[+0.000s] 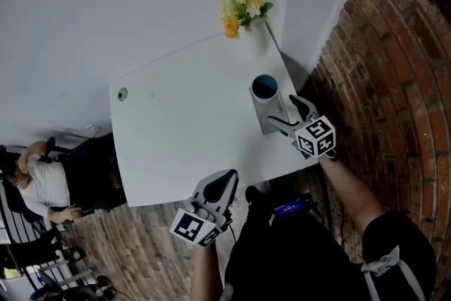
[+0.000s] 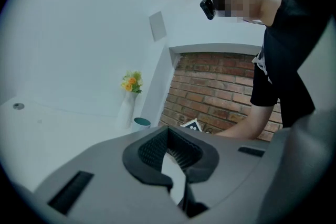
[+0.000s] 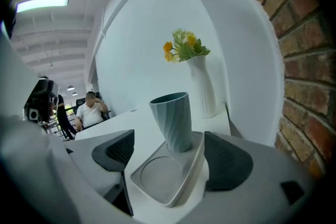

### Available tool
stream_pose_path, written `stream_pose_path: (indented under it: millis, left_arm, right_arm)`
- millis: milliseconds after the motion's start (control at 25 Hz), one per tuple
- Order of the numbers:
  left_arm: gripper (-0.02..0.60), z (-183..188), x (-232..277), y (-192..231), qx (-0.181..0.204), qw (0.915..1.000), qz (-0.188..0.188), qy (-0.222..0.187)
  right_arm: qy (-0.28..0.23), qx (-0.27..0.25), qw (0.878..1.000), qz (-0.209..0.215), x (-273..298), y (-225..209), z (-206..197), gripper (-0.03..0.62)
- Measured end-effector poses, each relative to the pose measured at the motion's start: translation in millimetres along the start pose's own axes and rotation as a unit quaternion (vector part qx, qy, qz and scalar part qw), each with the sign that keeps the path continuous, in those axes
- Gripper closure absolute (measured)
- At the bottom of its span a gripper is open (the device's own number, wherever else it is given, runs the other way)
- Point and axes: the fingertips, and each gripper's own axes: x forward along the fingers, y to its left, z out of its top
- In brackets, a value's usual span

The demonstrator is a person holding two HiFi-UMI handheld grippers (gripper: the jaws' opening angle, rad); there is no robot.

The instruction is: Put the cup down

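Note:
A ribbed grey-blue cup [image 1: 265,89] stands upright on the far end of a small grey tray [image 1: 273,122] near the white table's right edge. In the right gripper view the cup [image 3: 173,118] rests on the tray [image 3: 157,181], whose near round recess is bare. My right gripper [image 1: 289,116] is open, its jaws either side of the tray and apart from the cup. My left gripper [image 1: 224,180] hovers at the table's front edge, shut on nothing. The cup [image 2: 141,123] shows small and far in the left gripper view.
A white vase of yellow flowers [image 1: 240,2] stands at the table's [image 1: 183,130] far right corner. A round grommet [image 1: 122,94] sits at the far left. A brick wall [image 1: 380,60] runs along the right. A seated person [image 1: 42,183] and chairs are at left.

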Motion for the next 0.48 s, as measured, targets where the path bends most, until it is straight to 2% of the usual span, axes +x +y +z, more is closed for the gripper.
stream_pose_path:
  millis: [320, 480]
  left_arm:
    - [0.574, 0.6, -4.0, -20.7, 0.007, 0.9997, -0.019, -0.010]
    - [0.574, 1.8, -3.6, -31.6, 0.014, 0.9993, -0.030, -0.015]
  right_arm:
    - [-0.049, 0.065, 0.996, 0.024, -68.9, 35.4, 26.9, 0.181]
    - [-0.062, 0.067, 0.994, 0.053, -98.6, 67.1, 45.1, 0.192]
